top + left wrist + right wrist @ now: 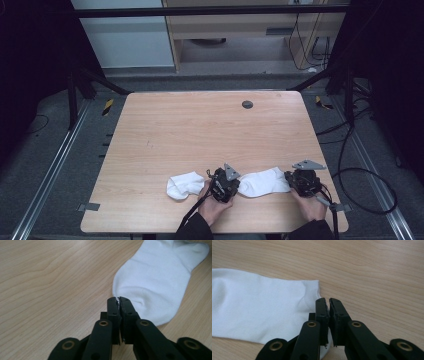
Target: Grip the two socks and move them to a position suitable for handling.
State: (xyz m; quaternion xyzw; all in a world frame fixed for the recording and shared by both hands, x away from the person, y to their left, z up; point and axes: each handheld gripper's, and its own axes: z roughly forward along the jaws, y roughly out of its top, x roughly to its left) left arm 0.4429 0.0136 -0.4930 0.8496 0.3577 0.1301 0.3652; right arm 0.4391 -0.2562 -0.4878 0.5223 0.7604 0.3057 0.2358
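I hold a claw in each hand over the near edge of a pale wooden table [200,130]. My left claw [118,300] has its jaws pressed together on the rounded end of a white sock [160,280], a sliver of white cloth pinched at the tips; from above, that claw [223,184] sits between two socks, touching the right one. My right claw [325,301] has its jaws together too, at the ribbed open edge of the same sock [259,307], with the cloth running under them, so I take it as clamped on that edge, though the grip itself is partly hidden. From above, this sock [262,181] lies stretched between my two claws, with the right claw [301,181] at its far right end. The second white sock [184,185] lies bunched just left of my left hand [212,205], flat on the table. I can read no writing or brand on either sock. A small dark round disc [247,104] sits near the table's far edge.
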